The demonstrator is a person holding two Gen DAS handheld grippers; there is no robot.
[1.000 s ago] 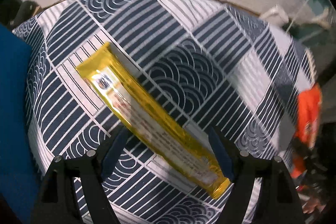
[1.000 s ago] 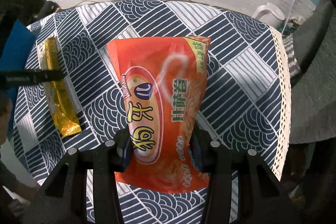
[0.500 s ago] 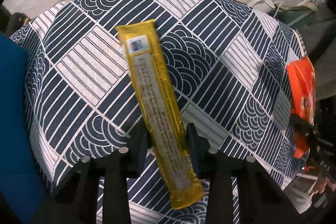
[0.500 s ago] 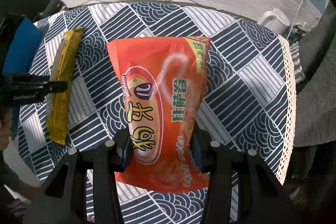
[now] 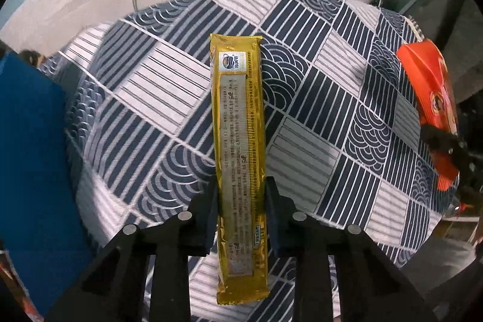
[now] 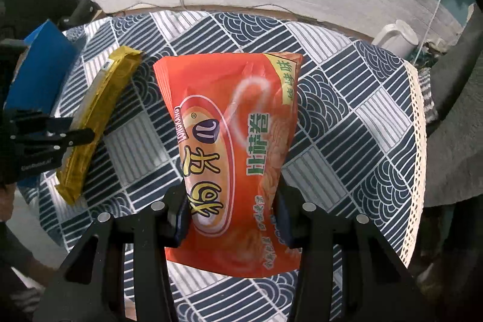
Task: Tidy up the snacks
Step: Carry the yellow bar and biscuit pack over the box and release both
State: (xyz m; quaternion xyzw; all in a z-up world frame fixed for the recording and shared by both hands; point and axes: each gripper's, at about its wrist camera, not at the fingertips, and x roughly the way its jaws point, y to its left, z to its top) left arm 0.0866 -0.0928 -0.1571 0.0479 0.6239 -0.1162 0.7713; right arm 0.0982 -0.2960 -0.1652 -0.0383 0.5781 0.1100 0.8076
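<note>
- Now the left gripper (image 5: 240, 210) is clamped on the gold bar (image 5: 240, 141), its jaws having just closed from wide apart; the blue pads press the wrapper's two long edges a little below its middle.
- The bar's long axis runs straight along the fingers in the left wrist view: the logo end points away toward the wall, the other end hangs back past the pads toward the camera.
- It is lifted clear of the cloth (image 5: 317, 98); from the right wrist view it (image 6: 96, 122) slants, far end up and to the right, with the left gripper (image 6: 75, 138) crossing it from the left.
- The right gripper (image 6: 232, 219) grips the orange bag (image 6: 232, 147) at its lower part, pads pinching both side edges so the bag narrows there.
- The bag's long axis also follows the fingers, top seam pointing to the wall, printed face to the camera, held above the cloth (image 6: 347, 122).
- A blue box (image 6: 42, 68) sits at the cloth's left edge, beside the bar.
</note>
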